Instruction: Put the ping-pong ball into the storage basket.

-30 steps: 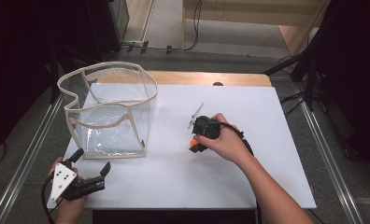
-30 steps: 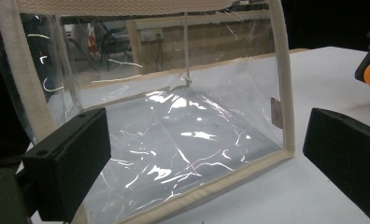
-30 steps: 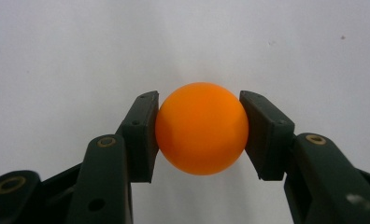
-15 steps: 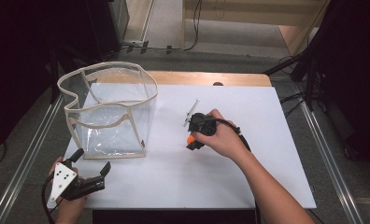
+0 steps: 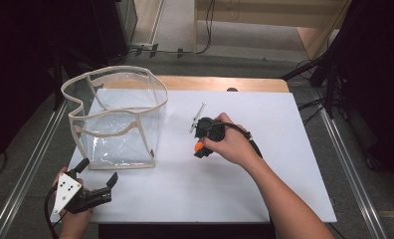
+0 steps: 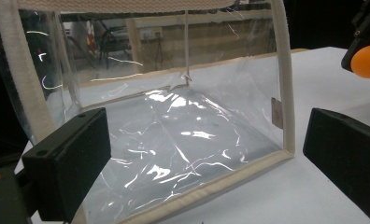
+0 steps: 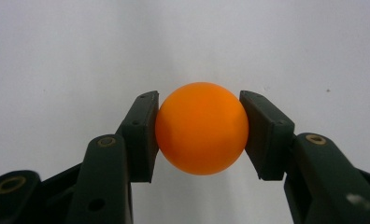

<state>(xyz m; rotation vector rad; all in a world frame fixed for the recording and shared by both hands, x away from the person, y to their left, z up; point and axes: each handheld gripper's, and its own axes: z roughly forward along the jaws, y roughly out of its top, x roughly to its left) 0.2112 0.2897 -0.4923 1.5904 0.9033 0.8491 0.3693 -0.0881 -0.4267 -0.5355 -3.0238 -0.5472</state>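
Observation:
An orange ball [image 7: 201,128] sits squeezed between both pads of my right gripper [image 7: 199,135], held a little above the white table. From above, the ball [image 5: 199,147] shows as an orange spot under the right hand, near the table's middle. A clear plastic bag with beige trim [image 5: 116,119] stands open-topped at the left. My left gripper [image 5: 96,173] rests at the table's front left corner, jaws wide apart with nothing between them, pointing at the bag's near bottom edge [image 6: 206,196]. The right gripper and the ball [image 6: 367,60] peek in at the upper right of the left gripper view.
The white tabletop [image 5: 264,164] stretches right of the bag, with a wooden strip [image 5: 220,83] along its far edge. Metal rails [image 5: 349,164] run along both sides. Dark equipment and cables stand beyond the table.
My right hand has carried the ball a short way left, toward the bag, and lifted slightly. The left gripper has stayed where it was.

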